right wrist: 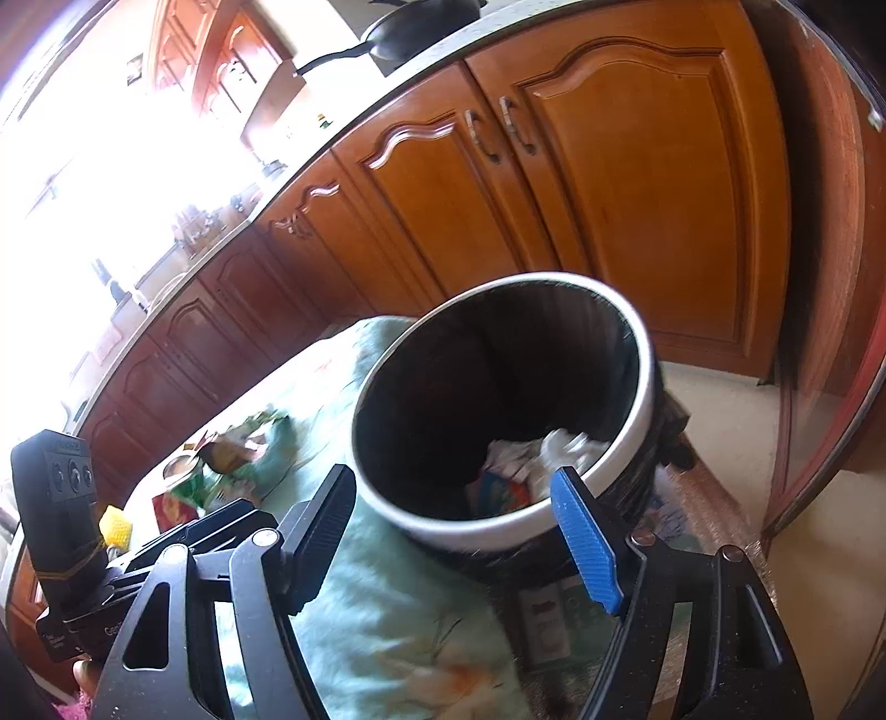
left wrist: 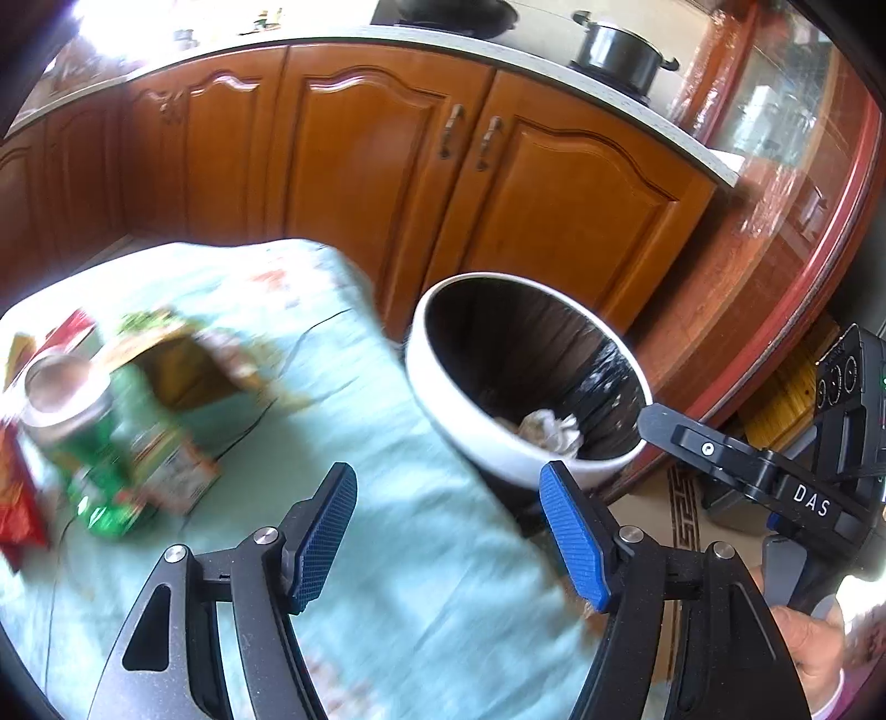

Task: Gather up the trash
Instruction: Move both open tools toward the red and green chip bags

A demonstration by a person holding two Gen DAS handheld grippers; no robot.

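Note:
A white-rimmed black trash bin (left wrist: 426,360) stands beside the table, with crumpled paper (left wrist: 548,429) in it. My left gripper (left wrist: 448,482) hangs open over the light green tablecloth (left wrist: 387,526), with nothing between its blue pads. On the cloth to its left are a green can (left wrist: 83,426), a torn carton (left wrist: 177,382) and a red wrapper (left wrist: 16,498). My right gripper (right wrist: 454,487) is open and empty just in front of the bin (right wrist: 642,376). That bin holds white paper (right wrist: 565,446) and a colourful wrapper (right wrist: 498,490).
Wooden cabinet doors (left wrist: 387,166) run behind the bin, under a counter with a black pot (left wrist: 620,50) and a pan (right wrist: 421,27). A glass-fronted cabinet (left wrist: 775,166) stands at the right. A patterned rug (left wrist: 686,520) lies on the floor. A yellow object (right wrist: 116,526) rests near the table's edge.

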